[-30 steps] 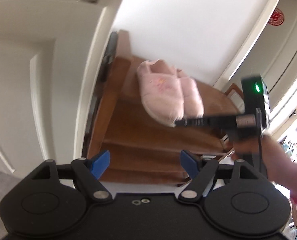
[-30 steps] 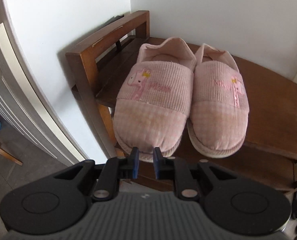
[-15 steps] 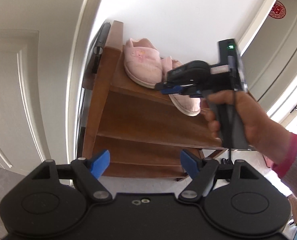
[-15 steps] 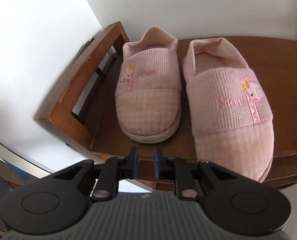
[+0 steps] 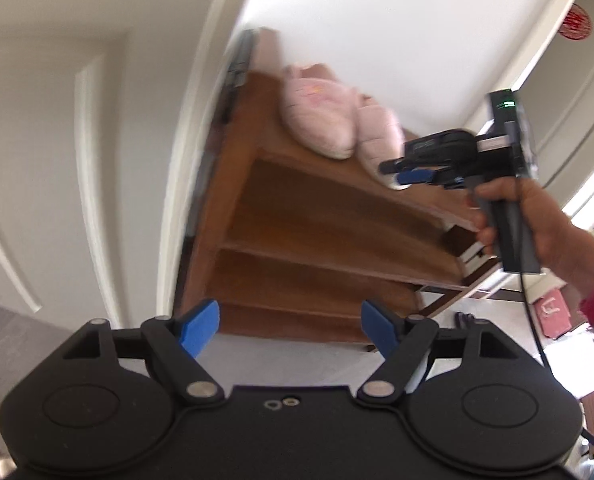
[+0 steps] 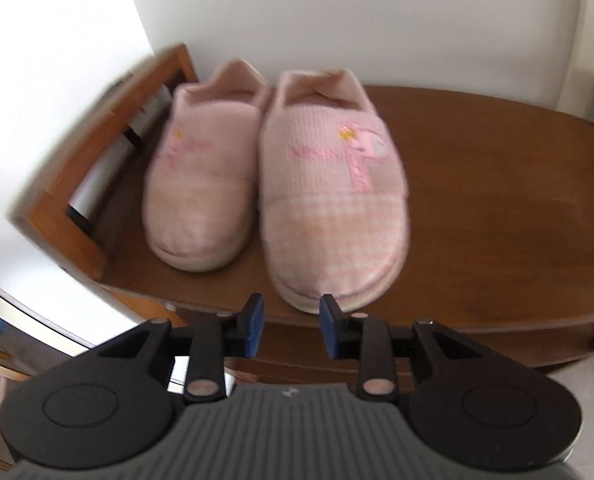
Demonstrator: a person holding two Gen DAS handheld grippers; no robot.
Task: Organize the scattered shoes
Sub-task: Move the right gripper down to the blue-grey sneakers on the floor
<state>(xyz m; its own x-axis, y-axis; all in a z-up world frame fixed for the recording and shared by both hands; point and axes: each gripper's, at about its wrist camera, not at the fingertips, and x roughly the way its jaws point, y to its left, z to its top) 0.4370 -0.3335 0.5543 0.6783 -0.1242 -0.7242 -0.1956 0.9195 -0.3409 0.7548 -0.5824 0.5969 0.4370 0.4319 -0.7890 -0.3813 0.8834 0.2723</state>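
Two pink slippers stand side by side, toes toward me, on the top board of a brown wooden shoe rack point(image 6: 497, 208): the left slipper point(image 6: 201, 184) and the right slipper point(image 6: 333, 200). My right gripper point(image 6: 291, 320) hovers just in front of the right slipper's toe; its jaws are opening and nothing is between them. In the left wrist view the pair point(image 5: 329, 128) sits at the rack's point(image 5: 297, 216) top left, with the right gripper point(image 5: 405, 172) held by a hand beside it. My left gripper point(image 5: 291, 330) is open and holds nothing, lower down, well short of the rack.
A white panelled door point(image 5: 77, 140) stands left of the rack, a white wall point(image 6: 337, 12) behind it. The rack has lower shelves point(image 5: 317, 276). Dark footwear point(image 5: 463, 320) and a red item point(image 5: 553, 312) lie on the floor at the right.
My right gripper has shifted right, from in front of the left slipper to the right slipper's toe, and its jaws have parted. The left view has swung and dropped slightly.
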